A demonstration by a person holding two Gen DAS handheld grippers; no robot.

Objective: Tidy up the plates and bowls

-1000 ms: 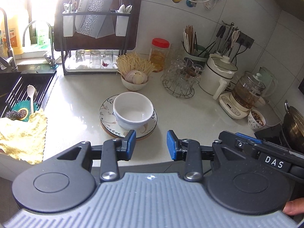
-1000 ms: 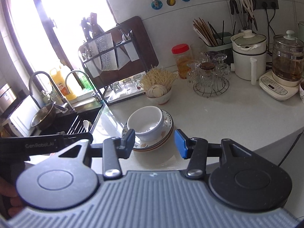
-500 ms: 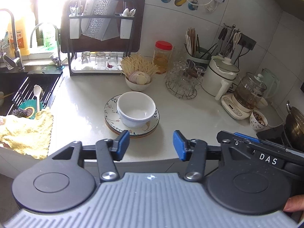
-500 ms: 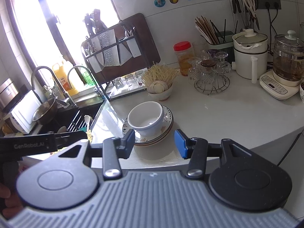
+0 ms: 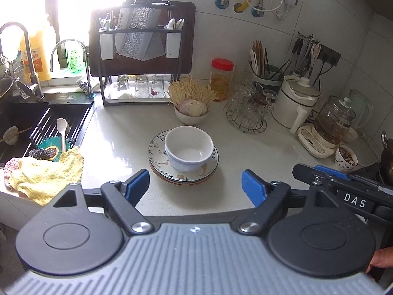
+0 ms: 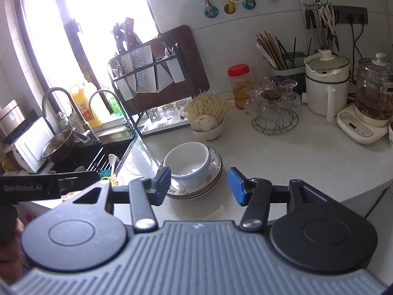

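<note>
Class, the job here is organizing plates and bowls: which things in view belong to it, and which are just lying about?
Belongs:
white bowl
floral plates stacked beneath it

Lying about:
yellow cloth
red-lidded jar
glass kettle
bowl of garlic

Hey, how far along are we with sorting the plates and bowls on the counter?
Done: nothing visibly. The white bowl sits on the stacked plates. In hand: nothing; the left gripper has just been opening, empty, short of the stack, and the right gripper is open and empty. Left: all of it.

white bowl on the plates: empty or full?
Empty. The white bowl sits upright on the plates; its bare inside shows.
</note>
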